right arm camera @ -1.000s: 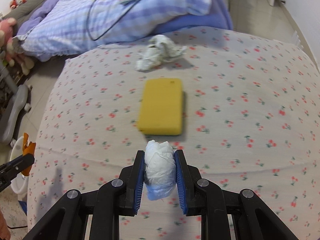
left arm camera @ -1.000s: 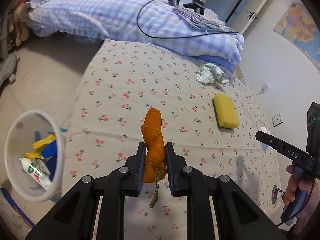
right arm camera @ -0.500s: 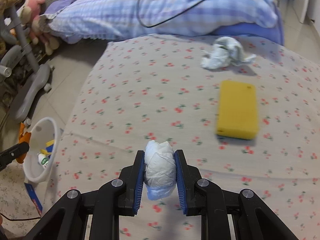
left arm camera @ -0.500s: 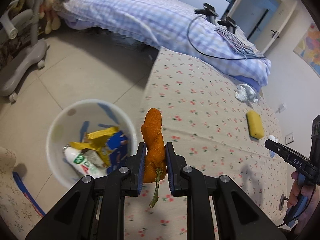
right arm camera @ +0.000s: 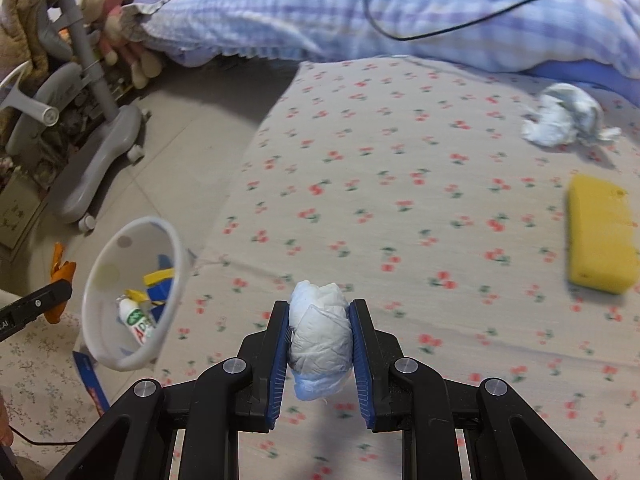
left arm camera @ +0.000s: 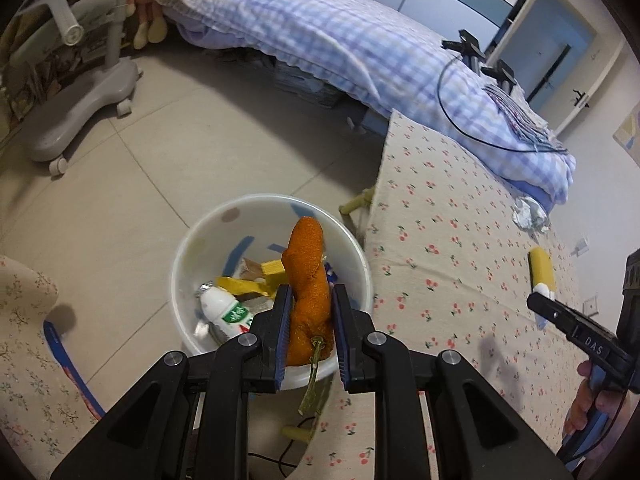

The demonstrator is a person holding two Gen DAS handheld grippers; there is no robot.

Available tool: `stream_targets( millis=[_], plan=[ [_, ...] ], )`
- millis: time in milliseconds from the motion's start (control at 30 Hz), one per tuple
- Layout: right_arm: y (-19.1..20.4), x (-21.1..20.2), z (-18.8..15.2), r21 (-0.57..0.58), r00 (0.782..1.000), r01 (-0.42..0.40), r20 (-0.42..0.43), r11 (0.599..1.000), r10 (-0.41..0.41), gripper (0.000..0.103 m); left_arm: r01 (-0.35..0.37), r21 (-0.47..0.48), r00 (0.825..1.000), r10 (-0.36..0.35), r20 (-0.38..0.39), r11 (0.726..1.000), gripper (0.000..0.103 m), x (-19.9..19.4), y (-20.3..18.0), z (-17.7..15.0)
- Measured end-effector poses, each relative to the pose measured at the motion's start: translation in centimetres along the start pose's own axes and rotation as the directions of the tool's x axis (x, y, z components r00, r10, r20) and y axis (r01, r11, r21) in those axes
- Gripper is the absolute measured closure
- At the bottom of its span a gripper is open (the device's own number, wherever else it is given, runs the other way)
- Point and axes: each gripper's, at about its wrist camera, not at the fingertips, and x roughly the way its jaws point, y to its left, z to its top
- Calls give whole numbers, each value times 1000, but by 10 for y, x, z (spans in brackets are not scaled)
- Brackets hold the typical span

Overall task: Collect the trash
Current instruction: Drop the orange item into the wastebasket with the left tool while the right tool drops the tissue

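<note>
Orange peel (left arm camera: 308, 292) is clamped in your left tool (left arm camera: 309, 334), held upright over the open white bin (left arm camera: 188, 256) on the floor just beside the counter (left arm camera: 460, 248) edge. Your right tool (right arm camera: 320, 354) is closed on a wad of tissue (right arm camera: 320, 332) above the counter, pointing toward its far edge. A yellow sponge (right arm camera: 602, 234) and crumpled paper (right arm camera: 564, 120) lie farther off, well apart from both tools.
</note>
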Motion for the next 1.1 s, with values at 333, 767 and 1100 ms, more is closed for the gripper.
stream_targets(
  millis=[333, 767, 1100],
  plan=[
    [45, 25, -3, -59, 999, -32, -16, 998, 31, 77, -168, -47, 986, 168, 0, 985, 22, -12, 33, -1],
    [122, 72, -7, -159, 990, -135, -53, 978, 128, 77, -252, -51, 968, 253, 4, 966, 18, -35, 78, -18],
    [145, 94, -7, -195, 984, -176, -56, 965, 168, 75, -277, -52, 960, 278, 12, 959, 17, -43, 87, -21]
  ],
)
